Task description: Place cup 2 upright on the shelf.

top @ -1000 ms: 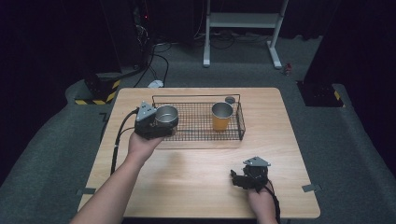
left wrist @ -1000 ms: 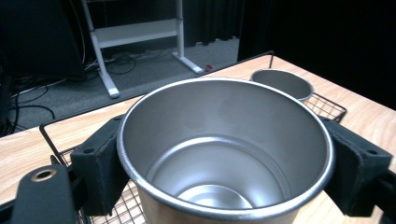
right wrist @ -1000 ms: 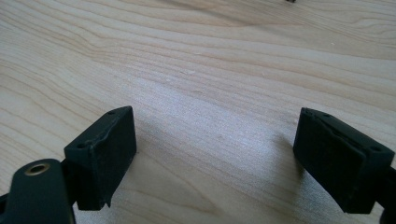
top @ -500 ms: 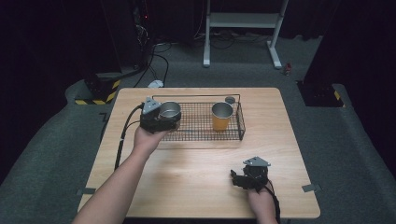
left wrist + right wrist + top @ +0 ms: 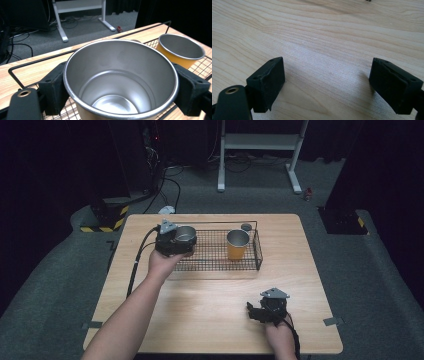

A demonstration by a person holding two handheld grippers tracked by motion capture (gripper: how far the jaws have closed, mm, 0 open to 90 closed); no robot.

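Steel cup [image 5: 120, 82] clamped in left gripper [image 5: 172, 241], over wire basket [image 5: 220, 266] left end | orange cup [image 5: 237, 245] inside basket, right part | right gripper [image 5: 267, 309] jaws wide apart, nothing held, on table [image 5: 210, 310] near of basket

Black tongs [image 5: 176, 241] with blocky screw-holed pads [image 5: 267, 82], grey three-cornered top plates, trailing black cable [image 5: 136, 265].
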